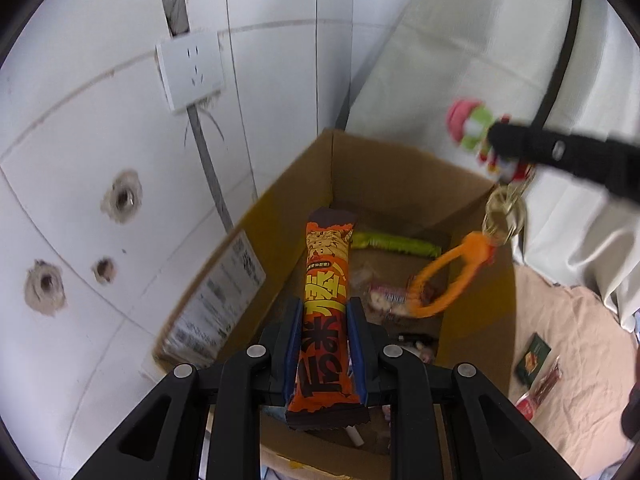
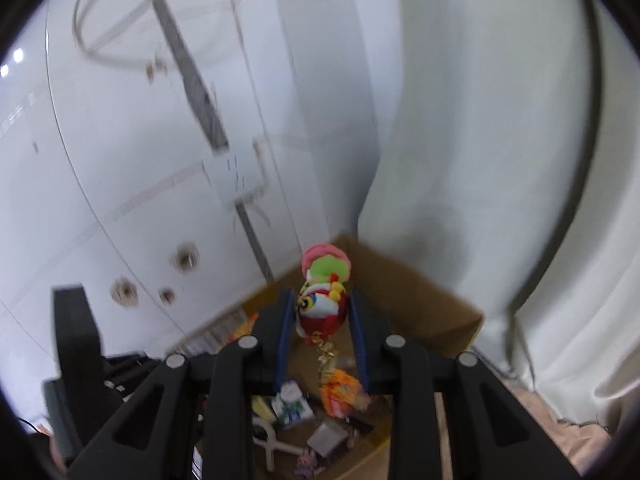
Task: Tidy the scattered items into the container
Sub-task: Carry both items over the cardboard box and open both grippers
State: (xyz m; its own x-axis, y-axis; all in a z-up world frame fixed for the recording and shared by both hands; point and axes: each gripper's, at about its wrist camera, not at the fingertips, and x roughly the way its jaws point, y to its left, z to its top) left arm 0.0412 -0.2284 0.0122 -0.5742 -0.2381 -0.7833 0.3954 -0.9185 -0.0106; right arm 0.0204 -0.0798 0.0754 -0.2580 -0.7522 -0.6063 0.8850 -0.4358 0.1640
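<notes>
Left gripper point(image 1: 324, 312): my jaws are clamped on the orange snack bar point(image 1: 326, 304), pads pressing its two long edges at about mid-length.
Bar axis: it runs straight out along my fingers, far end pointing down into the cardboard box point(image 1: 400, 172), near end back toward my wrist.
Bar vs. box: it hangs over the open mouth on the left-wall side, above the floor and not touching it. I judge a plain release would drop it inside.
Box contents: a green wrapper point(image 1: 394, 244) near the back wall, a small pink-and-white packet point(image 1: 386, 300) mid-floor, other bits too blurred to name.
Right gripper point(image 2: 322, 308): my jaws are closed on the plush keychain charm point(image 2: 322, 300), squeezing its red body from both sides, green-and-pink top poking past the tips.
Charm's tail: gold rings point(image 1: 504, 216) and an orange loop point(image 1: 444, 284) dangle below. In the left view the loop swings over the box's right half.
Charm vs. box: it sits high above the far right corner, close to the rim. I judge the right hand is less centred than the left.
Still out: a dark green packet point(image 1: 534, 360) and a red-wrapped item point(image 1: 536, 392) lie on the pink cloth point(image 1: 568, 320) right of the box.
</notes>
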